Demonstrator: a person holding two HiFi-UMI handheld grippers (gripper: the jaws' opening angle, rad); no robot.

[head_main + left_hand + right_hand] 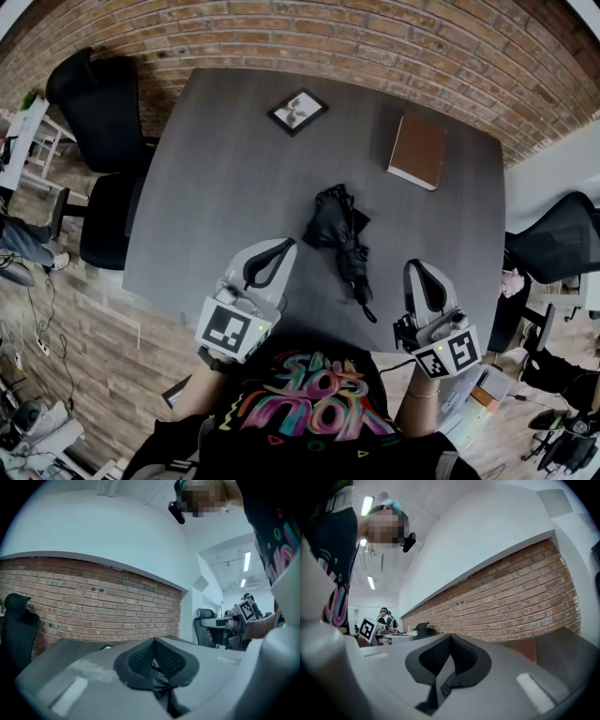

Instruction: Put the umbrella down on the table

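A folded black umbrella (339, 236) lies on the dark grey table (216, 178), its handle end pointing toward the near edge. My left gripper (287, 245) hovers just left of it, jaws shut, with nothing held; a gap separates it from the fabric. In the left gripper view the left gripper (154, 641) has its tips meeting, and dark crumpled fabric (161, 688) shows behind the gap below them. My right gripper (415, 269) sits right of the handle end, apart from it. Its tips meet in the right gripper view (450, 637), empty.
A small framed picture (298, 111) and a brown notebook (418, 150) lie on the far part of the table. Black office chairs stand at the left (103, 112) and right (558, 239). A brick wall (375, 37) runs behind the table.
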